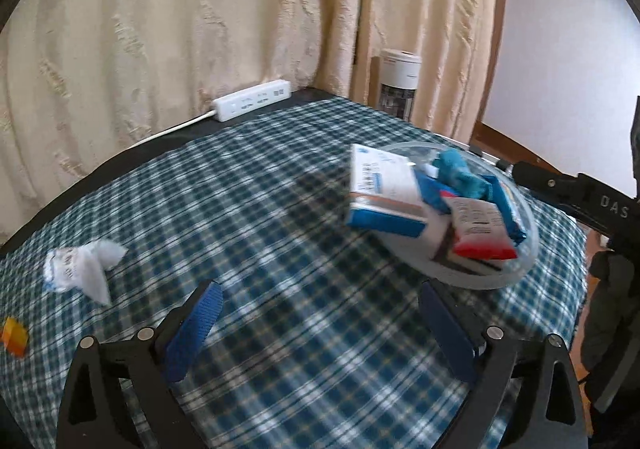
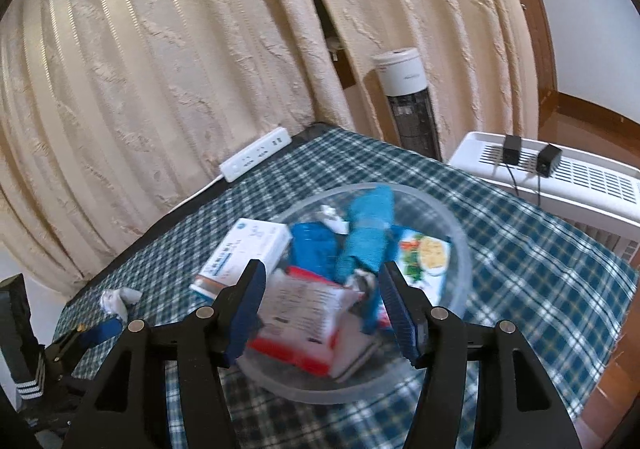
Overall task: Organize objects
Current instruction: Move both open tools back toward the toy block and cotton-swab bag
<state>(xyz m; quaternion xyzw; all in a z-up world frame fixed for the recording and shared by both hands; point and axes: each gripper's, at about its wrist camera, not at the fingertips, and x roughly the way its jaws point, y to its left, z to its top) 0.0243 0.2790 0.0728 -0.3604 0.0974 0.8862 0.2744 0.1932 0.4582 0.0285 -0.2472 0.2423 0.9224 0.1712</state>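
The packets and boxes (image 2: 304, 313) were gathered in the clear bowl (image 2: 456, 241) on the desk (image 1: 280, 209) — a collection point. Both grippers, left gripper (image 1: 320, 333) and right gripper (image 2: 320, 313), were released and empty; a crumpled wrapper (image 1: 80, 269) remained outside the bowl — presumably next.

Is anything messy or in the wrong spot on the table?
Yes. A crumpled white wrapper lies alone on the checked tablecloth, far from the clear bowl where the other packets are piled. A small orange and yellow thing sits near the table's edge. The white and blue box leans over the bowl's rim.
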